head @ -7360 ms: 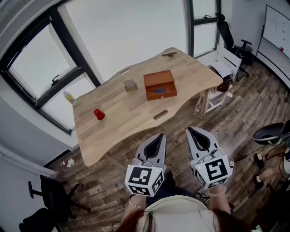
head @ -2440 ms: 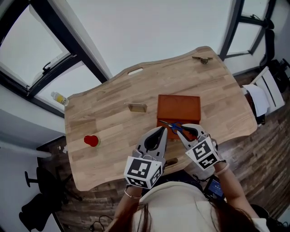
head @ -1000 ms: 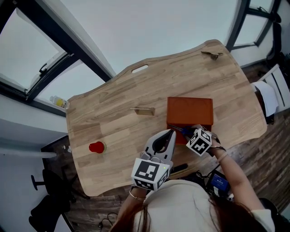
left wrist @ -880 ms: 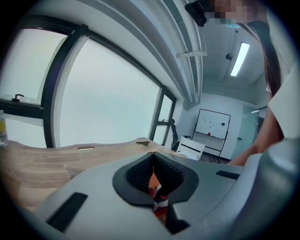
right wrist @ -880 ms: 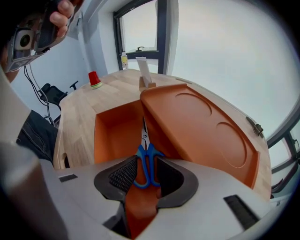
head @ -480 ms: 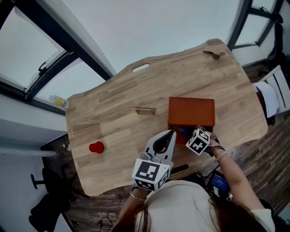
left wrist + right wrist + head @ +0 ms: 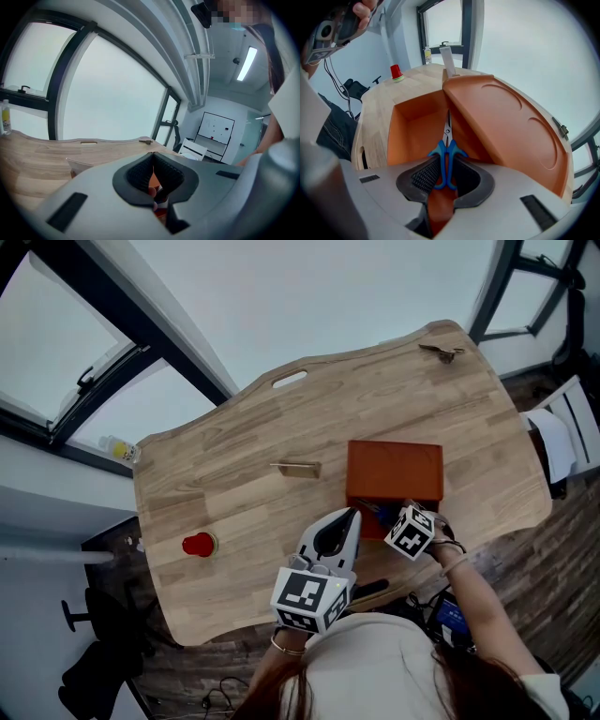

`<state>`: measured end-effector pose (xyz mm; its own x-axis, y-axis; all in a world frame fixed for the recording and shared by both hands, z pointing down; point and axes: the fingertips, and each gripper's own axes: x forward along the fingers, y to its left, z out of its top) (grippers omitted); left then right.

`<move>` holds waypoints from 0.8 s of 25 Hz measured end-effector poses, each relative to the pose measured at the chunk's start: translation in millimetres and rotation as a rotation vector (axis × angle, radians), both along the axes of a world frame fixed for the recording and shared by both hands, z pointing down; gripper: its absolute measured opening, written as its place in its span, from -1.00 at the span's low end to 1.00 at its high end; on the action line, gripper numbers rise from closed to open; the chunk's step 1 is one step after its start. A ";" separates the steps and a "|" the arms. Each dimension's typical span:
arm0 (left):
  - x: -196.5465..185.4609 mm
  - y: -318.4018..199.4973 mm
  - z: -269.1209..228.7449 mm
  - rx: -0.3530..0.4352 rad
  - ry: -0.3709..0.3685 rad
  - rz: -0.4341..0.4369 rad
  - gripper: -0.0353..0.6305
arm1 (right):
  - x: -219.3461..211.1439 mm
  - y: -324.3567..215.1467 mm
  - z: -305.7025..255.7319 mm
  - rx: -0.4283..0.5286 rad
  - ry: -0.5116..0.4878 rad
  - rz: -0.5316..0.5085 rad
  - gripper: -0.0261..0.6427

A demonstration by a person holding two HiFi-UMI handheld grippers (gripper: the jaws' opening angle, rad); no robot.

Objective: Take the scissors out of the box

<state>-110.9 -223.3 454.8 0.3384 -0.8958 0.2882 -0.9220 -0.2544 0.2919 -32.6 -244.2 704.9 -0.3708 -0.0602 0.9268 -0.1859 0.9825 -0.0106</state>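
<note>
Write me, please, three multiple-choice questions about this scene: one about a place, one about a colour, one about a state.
1. Where are the scissors?
A. on the floor
B. inside the orange box
C. on the table top

2. What colour are their handles?
A. yellow
B. blue
C. black

3. How do the jaws of the left gripper stand?
A. together, empty
B. wide apart
C. closed on the scissors

Answers:
1 B, the right gripper view shows them within the box's walls.
2 B, both handle loops are blue.
3 A, the left gripper view shows the jaw tips meeting with nothing gripped.
</note>
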 end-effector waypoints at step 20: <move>-0.5 11.4 -1.2 0.003 -0.010 -0.008 -0.83 | 10.2 6.6 -24.3 0.082 -0.017 -0.015 -0.59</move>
